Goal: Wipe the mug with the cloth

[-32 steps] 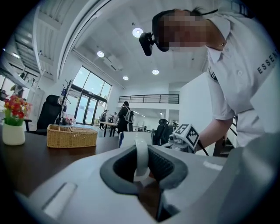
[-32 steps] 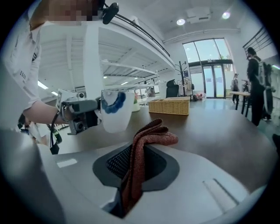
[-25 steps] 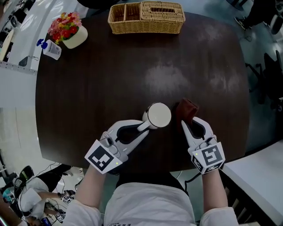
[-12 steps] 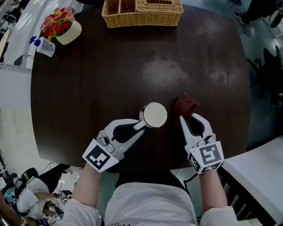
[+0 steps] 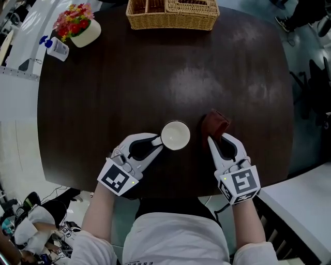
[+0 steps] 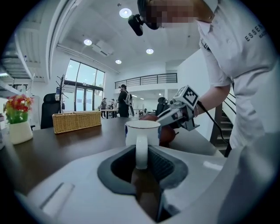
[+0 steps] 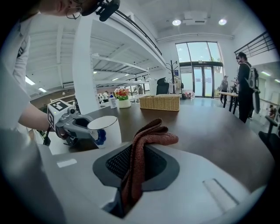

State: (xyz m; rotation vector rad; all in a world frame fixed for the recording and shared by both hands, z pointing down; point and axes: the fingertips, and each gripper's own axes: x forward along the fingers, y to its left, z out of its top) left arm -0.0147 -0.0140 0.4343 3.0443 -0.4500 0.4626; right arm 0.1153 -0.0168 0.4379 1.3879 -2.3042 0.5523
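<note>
Table: dark wood grain with a dull sheen and rounded corners. It carries everything, and the work goes on at its near edge.
Basket: woven wicker, rectangular, divided into compartments. It sits at the far edge, well apart from the action.
Left gripper: white plastic with ribbed dark pads, closed on the mug's handle. It should clamp firmly, since a smooth handle may swivel when the cloth pushes sideways.
Right gripper: the same build, pinching the cloth, whose loose end sticks out past the tips. The best approach looks to be bringing that loose end in from the mug's right and pressing lightly.
Flower pot: a cream rounded pot of red and yellow blooms at the far left corner, beside a small bottle.
Mug: white glazed ceramic, cylindrical, upright, mouth open, with a blue mark on one side. It is near the front edge, between the two grippers. Whether it rests on the table or hangs just above it cannot be told.
Cloth: rust-brown, knitted or terry in texture, soft and folded into a bunch. It is just right of the mug and not touching it. Wiping needs contact first, then sweeps around the wall and rim.
Handle: a smooth white loop set vertically between the ribbed pads.
</note>
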